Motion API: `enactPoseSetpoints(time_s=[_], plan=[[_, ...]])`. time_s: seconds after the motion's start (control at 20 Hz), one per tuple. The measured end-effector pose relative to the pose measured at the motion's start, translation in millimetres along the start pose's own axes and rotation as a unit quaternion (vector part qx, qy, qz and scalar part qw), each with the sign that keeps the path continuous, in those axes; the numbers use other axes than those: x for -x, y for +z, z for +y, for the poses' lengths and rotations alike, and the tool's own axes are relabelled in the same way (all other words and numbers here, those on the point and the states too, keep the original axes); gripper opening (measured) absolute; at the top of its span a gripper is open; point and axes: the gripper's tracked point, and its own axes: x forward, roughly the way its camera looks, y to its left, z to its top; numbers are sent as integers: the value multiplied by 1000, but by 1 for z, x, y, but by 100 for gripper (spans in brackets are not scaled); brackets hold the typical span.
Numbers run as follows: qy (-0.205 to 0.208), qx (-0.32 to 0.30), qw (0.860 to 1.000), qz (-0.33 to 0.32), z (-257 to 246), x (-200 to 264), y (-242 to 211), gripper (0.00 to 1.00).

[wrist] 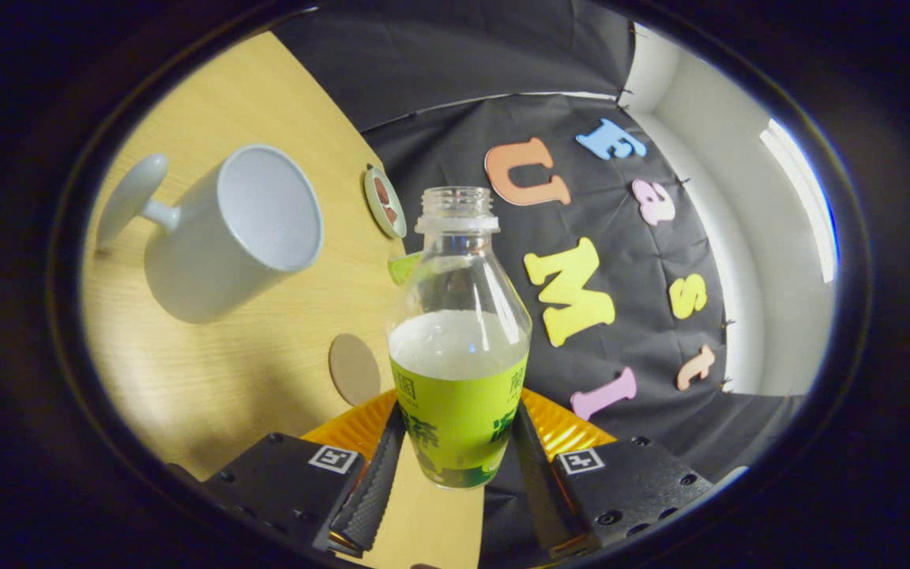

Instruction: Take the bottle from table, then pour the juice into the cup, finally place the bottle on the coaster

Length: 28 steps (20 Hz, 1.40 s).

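My hand-held gripper (455, 462) clamps the bottle (459, 340), both fingers pressing its green label. Cap off, pale juice about half full. View tilted; the bottle is lifted off the bench (210, 371). Left of the bottle: white cup (238, 229); round brown coaster (354, 368) closer by.

The bottle (457, 340) at centre is clear plastic with a lime-green label (459, 419) printed in darker green, and holds pale whitish juice. At upper left, the cup (222, 233) is plain white (handle included) on a light wood-grain table (210, 379). Below it lies a flat brown coaster (354, 369). An orange ribbed plate (352, 431) shows at lower centre.
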Motion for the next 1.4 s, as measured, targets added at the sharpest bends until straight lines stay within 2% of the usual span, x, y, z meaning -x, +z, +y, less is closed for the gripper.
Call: enactPoseSetpoints(time_s=[0.35, 0.95, 1.4], plan=[[-20, 82, 996, -7, -9, 0, 4, 77], [-66, 199, 977, -39, -22, 2, 25, 77], [-75, 233, 969, -39, -28, 2, 29, 77]])
